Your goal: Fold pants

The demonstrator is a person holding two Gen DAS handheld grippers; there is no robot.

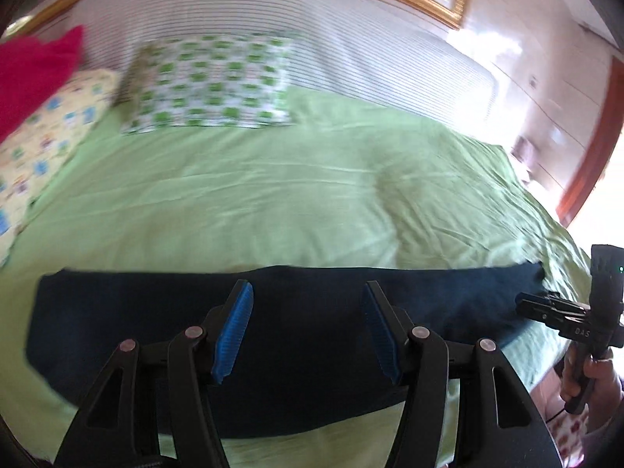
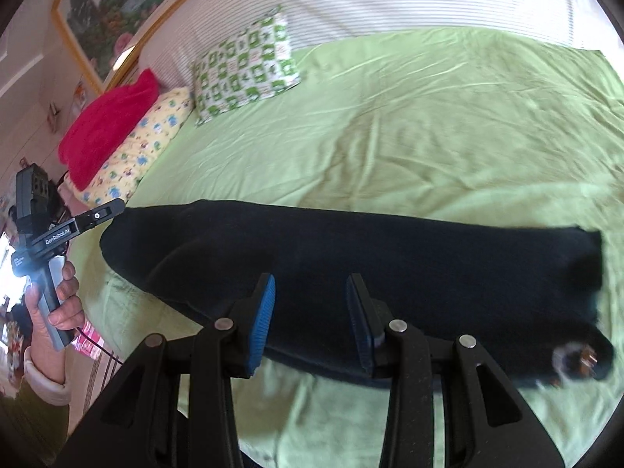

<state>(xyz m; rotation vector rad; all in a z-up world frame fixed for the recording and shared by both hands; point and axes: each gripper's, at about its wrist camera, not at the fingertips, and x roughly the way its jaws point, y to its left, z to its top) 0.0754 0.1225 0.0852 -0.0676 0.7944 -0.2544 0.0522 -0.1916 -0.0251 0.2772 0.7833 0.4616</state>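
the pants (image 2: 351, 273) lie as one long dark strip across the lower middle of the frame on the green bed (image 2: 429, 136), apparently already folded leg over leg. the left hand-held gripper (image 1: 308, 335) hovers above them with jaws wide and empty; the right hand-held gripper (image 2: 310, 321) hovers narrower, also empty. the crosswise folds look still to come.

hand-held gripper (image 2: 310, 319): black frame | blue ribbed pads | silver pins | sleeve (image 2: 43, 397): olive, cream cuff
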